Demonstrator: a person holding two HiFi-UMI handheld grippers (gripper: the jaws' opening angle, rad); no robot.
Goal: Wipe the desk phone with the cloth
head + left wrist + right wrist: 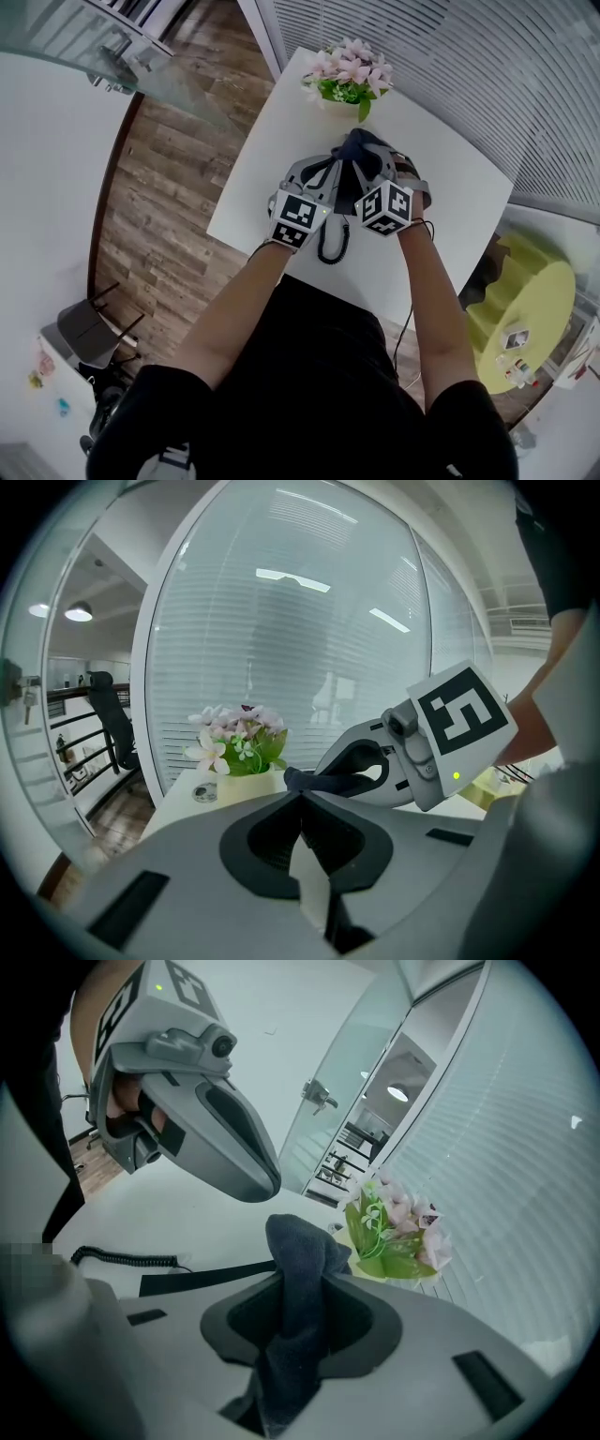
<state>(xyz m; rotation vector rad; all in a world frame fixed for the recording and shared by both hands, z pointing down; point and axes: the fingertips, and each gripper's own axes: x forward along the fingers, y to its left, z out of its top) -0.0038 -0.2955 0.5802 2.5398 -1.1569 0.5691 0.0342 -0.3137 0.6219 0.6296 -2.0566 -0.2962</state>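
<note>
The left hand-held gripper (300, 797) has its jaws together on nothing, its tips just beside the dark cloth (300, 1241); it would do best steadying the phone. The desk phone lies on the white counter (450, 178) under both tools, mostly hidden, with only its coiled cord (330, 246) showing. The right hand-held gripper (302, 1297) is clamped on the cloth, a bunch poking past its tips. Press that bunch flat and drag slowly, clear of the cord.

The cloth (298, 1269) is dark, soft, napped fabric, matt all over. The tabletop (267, 178) looks smooth and white, and the floor (169, 216) is grainy brown wood planking.
</note>
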